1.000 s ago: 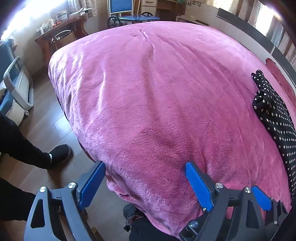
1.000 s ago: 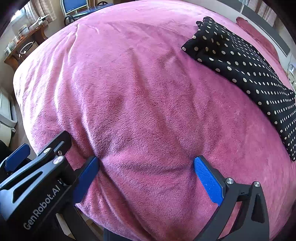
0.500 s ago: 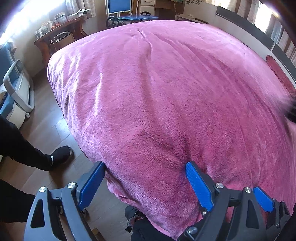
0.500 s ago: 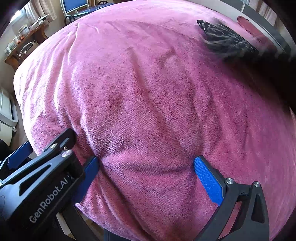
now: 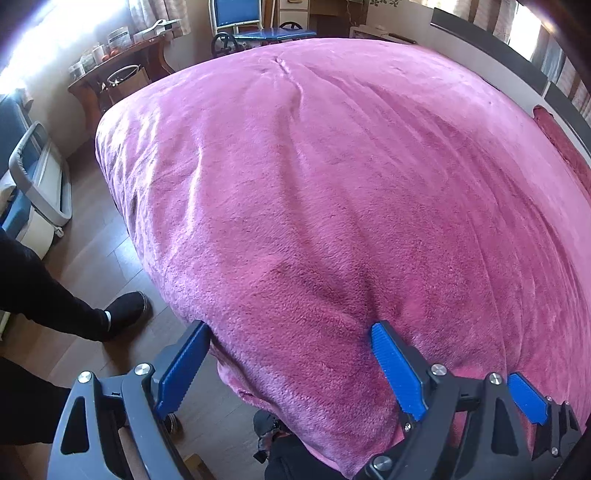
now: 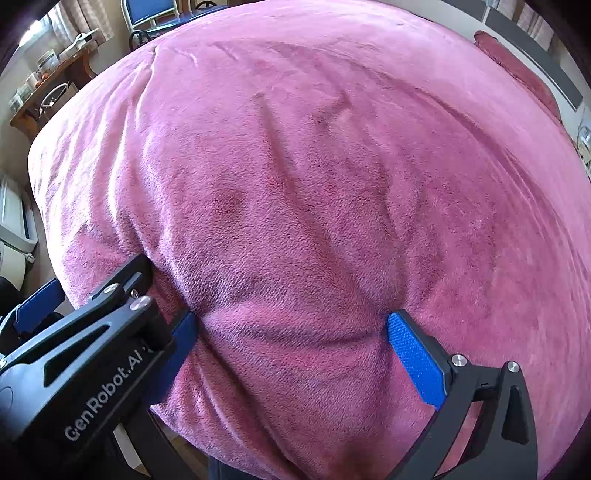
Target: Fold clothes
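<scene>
- Clothes are not to be seen in the left wrist view; only the pink blanket covering the bed is shown, so where the garment lies cannot be told.
- The left tool is held wide apart and empty at the near edge of the blanket, its blue pads just above the plush.
- Left of the blanket, wooden floor, a person's leg and dark shoe are seen; beyond its far end stand a blue chair and a cluttered side table.
- In the right wrist view no garment is seen on the blanket either.
- The right tool is likewise spread wide, gripping nothing, at the blanket's near edge.
- Neither tool can be judged nearer, since direction and long axis of the clothes are not shown; nothing stands on the blanket to obstruct a reach.
</scene>
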